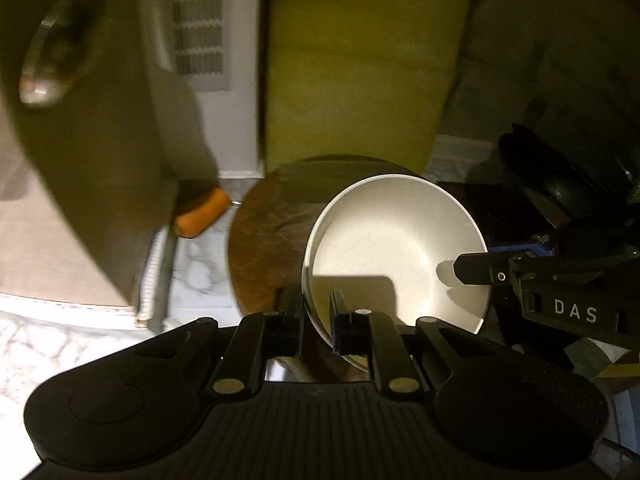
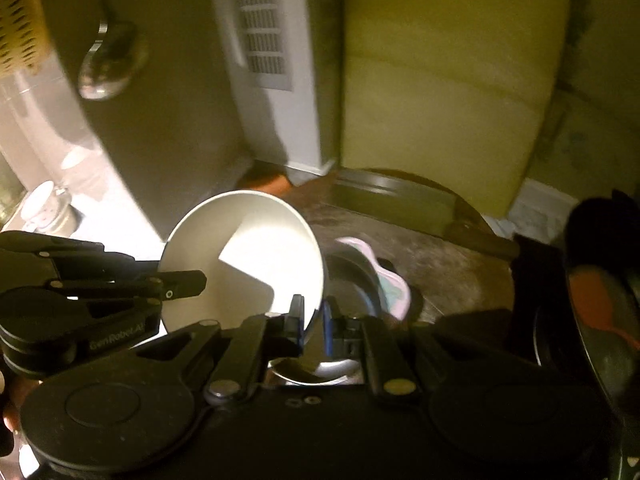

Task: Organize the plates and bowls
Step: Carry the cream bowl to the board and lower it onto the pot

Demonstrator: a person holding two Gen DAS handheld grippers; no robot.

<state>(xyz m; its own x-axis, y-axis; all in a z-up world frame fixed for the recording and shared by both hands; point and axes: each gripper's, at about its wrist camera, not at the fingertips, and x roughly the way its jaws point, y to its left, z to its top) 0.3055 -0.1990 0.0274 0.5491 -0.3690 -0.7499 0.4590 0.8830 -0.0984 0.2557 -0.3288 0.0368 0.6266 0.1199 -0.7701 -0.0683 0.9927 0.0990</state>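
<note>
A white bowl [image 1: 396, 248] is held tilted above a round dark wooden board [image 1: 272, 232]. My left gripper [image 1: 316, 304] is shut on its near-left rim, one finger inside and one outside. My right gripper [image 1: 472, 270] comes in from the right and grips the opposite rim. In the right wrist view the same bowl [image 2: 248, 264] is clamped at its right rim by my right gripper [image 2: 312, 316], with the left gripper [image 2: 192, 284] on its left rim. Below the bowl lies a dark dish with a pink and pale green piece [image 2: 392, 284].
An orange sponge [image 1: 204, 212] lies left of the board by a marble counter [image 1: 192, 264]. A ladle [image 1: 56, 52] hangs on the wall at the upper left. A yellow-green panel [image 1: 360, 68] stands behind. Dark pans [image 2: 600, 312] are stacked at the right.
</note>
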